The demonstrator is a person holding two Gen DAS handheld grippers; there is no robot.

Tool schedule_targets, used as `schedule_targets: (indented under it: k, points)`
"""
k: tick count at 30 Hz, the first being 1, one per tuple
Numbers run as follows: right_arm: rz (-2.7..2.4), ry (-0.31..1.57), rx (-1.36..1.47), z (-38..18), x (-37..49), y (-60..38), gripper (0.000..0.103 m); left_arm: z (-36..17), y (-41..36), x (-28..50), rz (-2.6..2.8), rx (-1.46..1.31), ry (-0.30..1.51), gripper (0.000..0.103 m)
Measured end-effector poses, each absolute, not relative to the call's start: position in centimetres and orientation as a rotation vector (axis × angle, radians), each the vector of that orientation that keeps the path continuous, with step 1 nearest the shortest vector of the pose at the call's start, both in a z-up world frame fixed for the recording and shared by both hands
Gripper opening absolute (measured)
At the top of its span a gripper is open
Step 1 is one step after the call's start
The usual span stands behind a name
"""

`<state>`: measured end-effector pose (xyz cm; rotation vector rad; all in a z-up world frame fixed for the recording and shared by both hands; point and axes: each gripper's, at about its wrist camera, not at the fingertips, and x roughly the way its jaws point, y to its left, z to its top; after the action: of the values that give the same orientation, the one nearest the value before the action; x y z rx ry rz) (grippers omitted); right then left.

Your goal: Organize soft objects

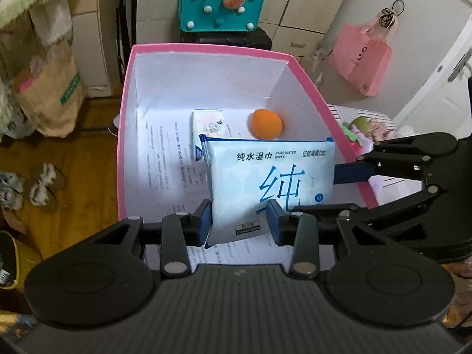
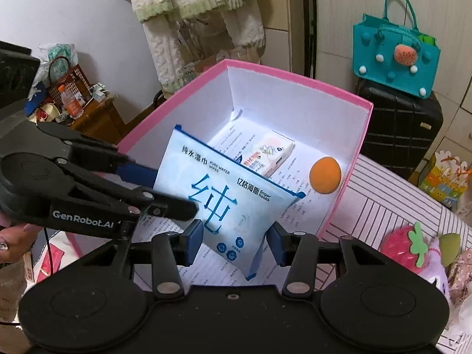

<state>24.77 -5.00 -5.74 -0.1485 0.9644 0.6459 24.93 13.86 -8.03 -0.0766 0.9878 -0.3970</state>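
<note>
Both claws grip the blue wipes pack (image 1: 270, 183) over the pink box (image 1: 206, 48): the left claw (image 1: 239, 221) pinches one edge, the right claw (image 2: 236, 243) another. An orange ball (image 2: 325, 179) lies inside.

likely a home bedroom: hung pajamas (image 2: 188, 14), slippers (image 1: 44, 187).

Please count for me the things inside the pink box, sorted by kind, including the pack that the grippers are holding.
Wet wipe packs: 2, the large blue pack held by both hand-held grippers and the small white pack on the floor of the pink box
Orange balls: 1
Total: 3
</note>
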Motion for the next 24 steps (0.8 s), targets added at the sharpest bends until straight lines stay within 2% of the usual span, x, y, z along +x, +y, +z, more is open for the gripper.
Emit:
schedule_targets:
  k: [8, 11, 12, 13, 17, 24]
  points:
    - [0.621, 0.953, -0.178, -5.9, 25.1, -4.7, 0.053, -8.1, 13.2, 24.8, -0.358, -0.015, 0.947, 0.042]
    - [0.609, 0.929, -0.206, -5.8, 24.8, -4.8, 0.053, -7.8, 13.3, 24.0, -0.368, -0.007, 0.910, 0.049]
    - [0.600, 0.923, -0.209, -5.7, 24.6, -4.9, 0.053, -7.6, 13.4, 23.6, -0.347, -0.002, 0.894, 0.056]
    - [0.598, 0.916, -0.209, -5.6, 24.5, -5.1, 0.053, -7.3, 13.4, 23.2, -0.328, 0.008, 0.871, 0.058]
    - [0.616, 0.900, -0.191, -5.1, 23.8, -6.0, 0.054, -5.6, 13.6, 21.4, -0.295, 0.069, 0.802, 0.058]
    - [0.640, 0.851, -0.176, -2.9, 21.5, -7.4, 0.054, -2.9, 14.1, 19.2, -0.316, 0.103, 0.813, 0.060]
